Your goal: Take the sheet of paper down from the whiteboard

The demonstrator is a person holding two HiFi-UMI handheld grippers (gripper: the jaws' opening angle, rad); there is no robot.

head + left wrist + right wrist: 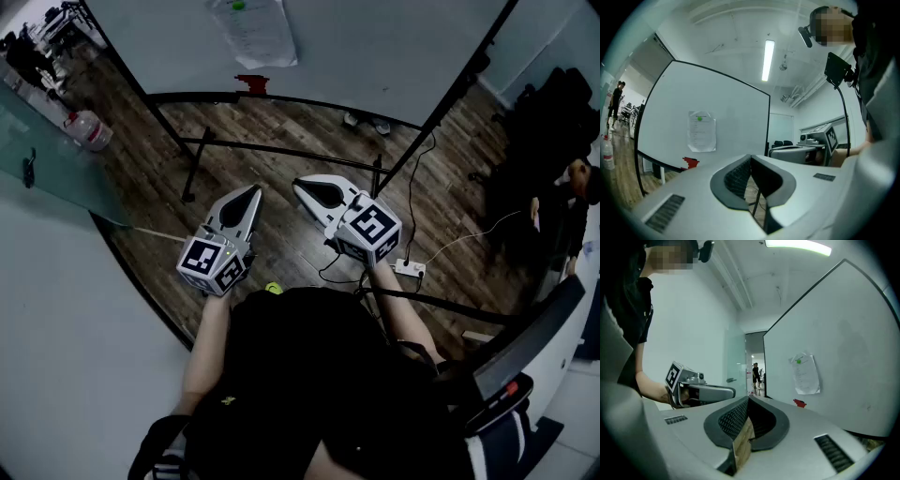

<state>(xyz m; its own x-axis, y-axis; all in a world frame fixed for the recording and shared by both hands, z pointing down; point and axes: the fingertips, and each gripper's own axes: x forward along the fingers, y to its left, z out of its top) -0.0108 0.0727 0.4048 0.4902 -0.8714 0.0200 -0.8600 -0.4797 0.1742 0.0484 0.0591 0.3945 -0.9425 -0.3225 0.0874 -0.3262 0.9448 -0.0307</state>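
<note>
Head view steeply down; both gripper views level toward the whiteboard (shared, well off).

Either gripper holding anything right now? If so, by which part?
Nothing is held. The left gripper and right gripper are both shut with nothing between the jaws. The sheet of paper hangs on the whiteboard, untouched.

dark wood plank floor. white power strip lies on it, right of centre. clear plastic jug stands on the floor at upper left, beside a glass panel. small red item at top centre. long ceiling light is lit. a person stands far off at left. black chairs at the back.
</note>
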